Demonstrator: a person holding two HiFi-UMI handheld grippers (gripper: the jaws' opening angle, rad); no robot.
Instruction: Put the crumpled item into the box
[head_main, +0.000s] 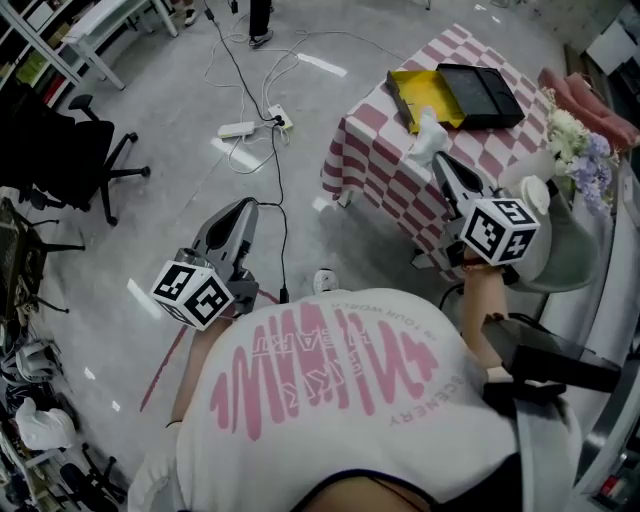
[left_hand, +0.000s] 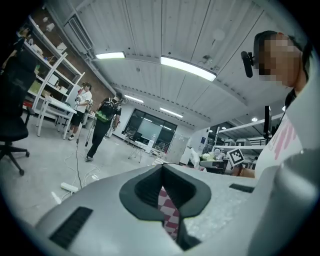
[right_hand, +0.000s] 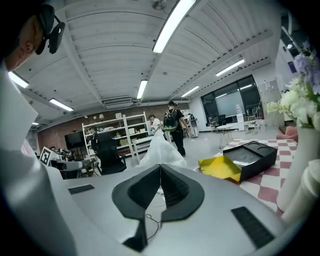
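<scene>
The crumpled item (head_main: 428, 135) is a white peaked wad on the red-and-white checked table (head_main: 390, 165), near its front edge. Behind it lies the open box (head_main: 480, 92), a black tray with a yellow lid (head_main: 420, 95). My right gripper (head_main: 438, 158) is shut, and its tips end just short of the wad. In the right gripper view the crumpled item (right_hand: 161, 150) rises right behind the shut right gripper (right_hand: 160, 166), base hidden, with the box (right_hand: 245, 159) to the right. My left gripper (head_main: 243, 205) hangs over the floor, away from the table. In its own view the left gripper (left_hand: 161, 167) is shut and empty.
A power strip (head_main: 238, 129) and cables (head_main: 283, 215) lie on the floor between me and the table. A black office chair (head_main: 70, 150) stands at left. White flowers (head_main: 580, 150) and pink cloth (head_main: 590, 95) sit at the table's right end. People (left_hand: 102, 125) stand far off.
</scene>
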